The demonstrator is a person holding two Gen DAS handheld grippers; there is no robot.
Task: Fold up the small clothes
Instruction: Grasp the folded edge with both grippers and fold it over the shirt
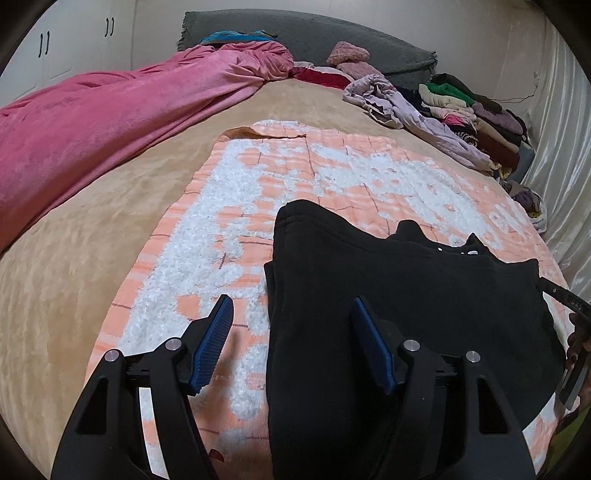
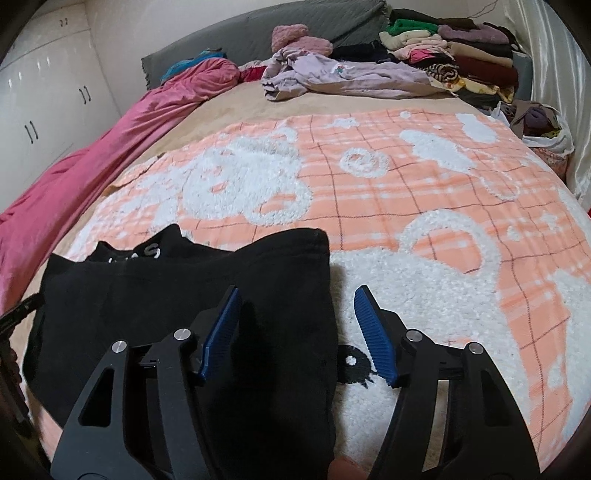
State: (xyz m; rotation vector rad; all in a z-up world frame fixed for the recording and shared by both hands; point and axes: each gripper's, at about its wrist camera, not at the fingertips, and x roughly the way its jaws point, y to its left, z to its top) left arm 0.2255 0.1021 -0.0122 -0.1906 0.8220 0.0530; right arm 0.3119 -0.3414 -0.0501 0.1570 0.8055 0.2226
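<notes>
Black garment (image 1: 406,295), a small piece of clothing already doubled over on itself, lies on the peach-and-white checked blanket (image 1: 236,206) that I have spread across the bed (image 1: 92,258). White lettering shows on a band along its far edge in the right wrist view.

My left hand-held gripper (image 1: 291,343) hangs over the garment's left edge with its blue pads apart; one pad is over the blanket, the other over the black cloth, and neither presses on anything I can see. My right hand-held gripper (image 2: 297,332) sits the same way at the garment's right edge: released, jaws parted, one pad above the fabric and the other above the fluffy white patch of the blanket. Whether the pads touch the cloth below them, I cannot tell.

At the right border of the left view I see part of the other gripper and some fingers (image 1: 574,354) of the hand that holds it.

Farther up the bed, a pink duvet (image 1: 110,122) is bunched along the left side, a crumpled lilac garment (image 2: 332,77) lies near the grey headboard (image 1: 314,33), and a stack of folded clothes (image 2: 461,51) stands in the far right corner. White cupboards (image 2: 44,103) line the left wall.
</notes>
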